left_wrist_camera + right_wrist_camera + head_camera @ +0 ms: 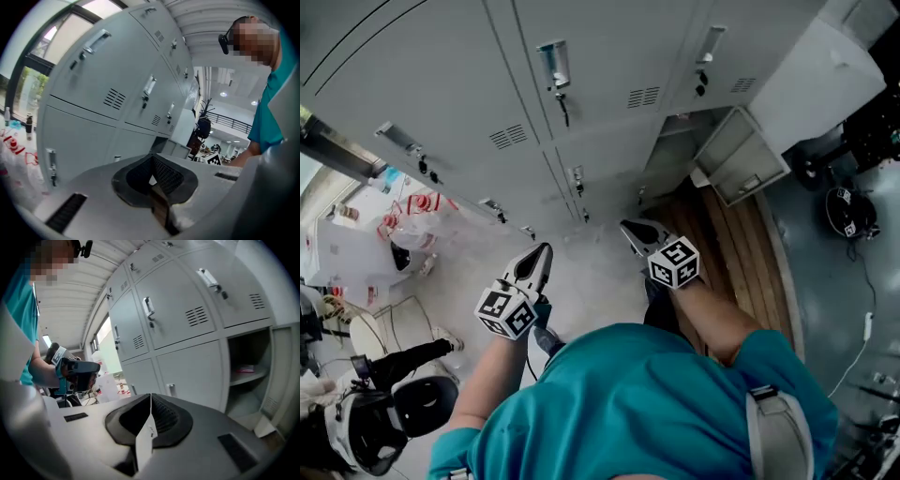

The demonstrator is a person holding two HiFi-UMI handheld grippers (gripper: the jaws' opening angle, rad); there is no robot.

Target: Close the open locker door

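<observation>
A wall of grey lockers (487,84) fills the head view. One low locker at the right stands open, its door (741,155) swung out over the floor. My left gripper (546,248) and right gripper (625,225) point toward the lockers side by side, both shut and holding nothing. Neither touches the door. The open compartment (248,362), with a shelf inside, lies at the right of the right gripper view, beyond the shut right gripper (150,397). The left gripper (152,180) faces closed locker fronts, with the open door (183,126) further right.
A strip of wooden flooring (741,244) runs in front of the open locker. Plastic bags with red print (412,220) and other clutter lie at the left. A black stool (417,403) stands lower left. Black equipment (853,211) sits on the floor at the right.
</observation>
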